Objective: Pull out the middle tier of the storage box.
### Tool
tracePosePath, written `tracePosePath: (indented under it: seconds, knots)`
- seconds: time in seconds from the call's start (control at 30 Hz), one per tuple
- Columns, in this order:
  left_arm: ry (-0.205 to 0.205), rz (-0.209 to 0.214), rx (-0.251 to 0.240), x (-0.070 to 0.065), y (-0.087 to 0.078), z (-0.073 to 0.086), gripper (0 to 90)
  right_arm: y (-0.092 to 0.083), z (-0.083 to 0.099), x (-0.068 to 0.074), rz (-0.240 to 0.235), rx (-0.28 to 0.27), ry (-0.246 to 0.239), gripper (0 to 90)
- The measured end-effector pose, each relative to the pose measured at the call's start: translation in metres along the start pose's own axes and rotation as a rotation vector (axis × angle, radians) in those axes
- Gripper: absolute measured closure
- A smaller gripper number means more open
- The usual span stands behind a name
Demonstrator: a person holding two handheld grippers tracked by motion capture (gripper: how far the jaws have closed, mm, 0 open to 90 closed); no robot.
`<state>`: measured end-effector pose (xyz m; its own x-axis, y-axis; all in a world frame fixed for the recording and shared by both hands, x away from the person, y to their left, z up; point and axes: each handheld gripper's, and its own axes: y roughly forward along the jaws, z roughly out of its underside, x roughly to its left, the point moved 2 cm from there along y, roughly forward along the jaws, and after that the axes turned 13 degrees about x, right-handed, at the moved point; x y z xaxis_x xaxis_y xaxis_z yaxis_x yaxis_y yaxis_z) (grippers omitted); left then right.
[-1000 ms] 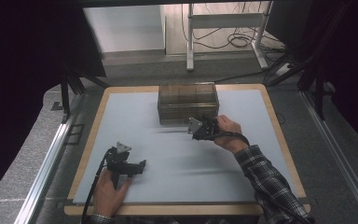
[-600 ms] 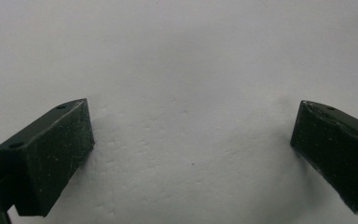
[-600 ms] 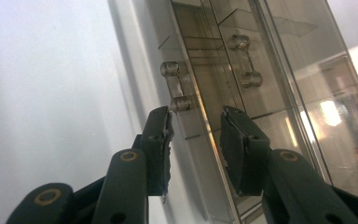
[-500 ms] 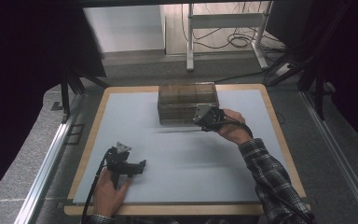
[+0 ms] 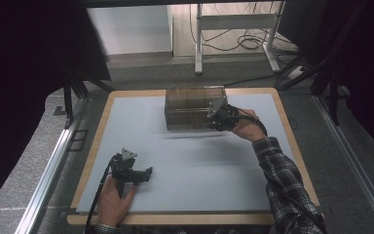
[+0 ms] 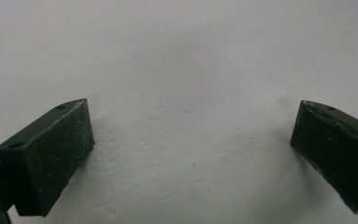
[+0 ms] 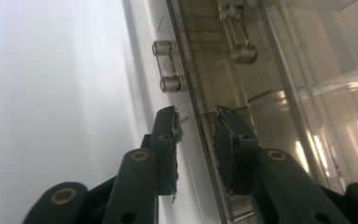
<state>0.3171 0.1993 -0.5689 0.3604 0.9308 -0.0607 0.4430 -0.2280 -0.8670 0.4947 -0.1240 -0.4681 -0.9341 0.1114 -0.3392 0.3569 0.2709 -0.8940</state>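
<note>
A clear brownish plastic box [image 5: 190, 105] with inner compartments stands at the back middle of the white table [image 5: 199, 165]. My right gripper [image 5: 214, 117] is at the box's front right corner. In the right gripper view its jaws [image 7: 196, 123] straddle a thin clear panel edge of the box [image 7: 261, 70]. They have just been closing, and a small gap still shows on each side of the panel. A small metal hinge [image 7: 165, 70] sits just beyond the fingertips. My left gripper [image 5: 148, 171] rests near the table's front left. Its jaws [image 6: 191, 140] are spread wide over bare white surface.
The table has a wooden rim [image 5: 97, 146]. Metal rails [image 5: 48, 170] run along both sides. Beyond the far edge are a desk frame and cables on the floor [image 5: 238, 44].
The right gripper has moved away from me and slightly up, onto the box's front right corner, and its jaws have narrowed. The left gripper has stayed put.
</note>
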Motion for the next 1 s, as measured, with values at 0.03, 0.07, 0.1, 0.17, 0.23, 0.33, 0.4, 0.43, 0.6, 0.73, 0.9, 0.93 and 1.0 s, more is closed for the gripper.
tracePosePath:
  seconds: [0.03, 0.07, 0.1, 0.17, 0.23, 0.33, 0.4, 0.43, 0.6, 0.73, 0.9, 0.93, 1.0]
  knots:
    - [0.0, 0.0, 0.0, 0.0, 0.0, 0.0, 0.0, 0.002, 0.001, -0.001, -0.021, 0.002, 0.002, 71.2]
    - [0.0, 0.0, 0.0, 0.0, 0.0, 0.0, 0.0, 0.003, 0.002, -0.003, -0.029, 0.009, 0.0, 71.7]
    - [0.0, 0.0, 0.0, 0.0, 0.0, 0.0, 0.0, 0.007, 0.003, -0.005, -0.054, 0.009, -0.002, 72.2]
    - [0.0, 0.0, 0.0, 0.0, 0.0, 0.0, 0.0, 0.009, 0.005, -0.008, -0.072, 0.015, 0.0, 73.7]
    - [0.0, 0.0, 0.0, 0.0, 0.0, 0.0, 0.0, 0.011, 0.007, -0.011, -0.091, 0.013, 0.001, 75.5]
    - [0.0, 0.0, 0.0, 0.0, 0.0, 0.0, 0.0, 0.015, 0.009, -0.017, -0.134, 0.012, 0.005, 79.5]
    - [0.0, 0.0, 0.0, 0.0, 0.0, 0.0, 0.0, 0.015, 0.01, -0.019, -0.137, 0.017, 0.003, 80.4]
    - [0.0, 0.0, 0.0, 0.0, 0.0, 0.0, 0.0, 0.016, 0.011, -0.021, -0.159, 0.013, -0.001, 81.0]
    - [0.0, 0.0, 0.0, 0.0, 0.0, 0.0, 0.0, 0.016, 0.011, -0.024, -0.192, 0.004, -0.033, 84.4]
    - [0.0, 0.0, 0.0, 0.0, 0.0, 0.0, 0.0, 0.016, 0.009, -0.022, -0.227, 0.011, -0.05, 86.3]
    - [0.0, 0.0, -0.001, 0.0, 0.0, 0.0, 0.0, 0.015, 0.01, -0.018, -0.238, 0.013, -0.065, 87.1]
    - [0.0, 0.0, 0.0, 0.0, 0.0, 0.0, 0.0, 0.014, 0.01, -0.017, -0.234, 0.018, -0.07, 87.0]
    - [0.0, 0.0, 0.0, 0.0, 0.0, 0.0, 0.0, 0.013, 0.01, -0.015, -0.242, 0.014, -0.078, 87.2]
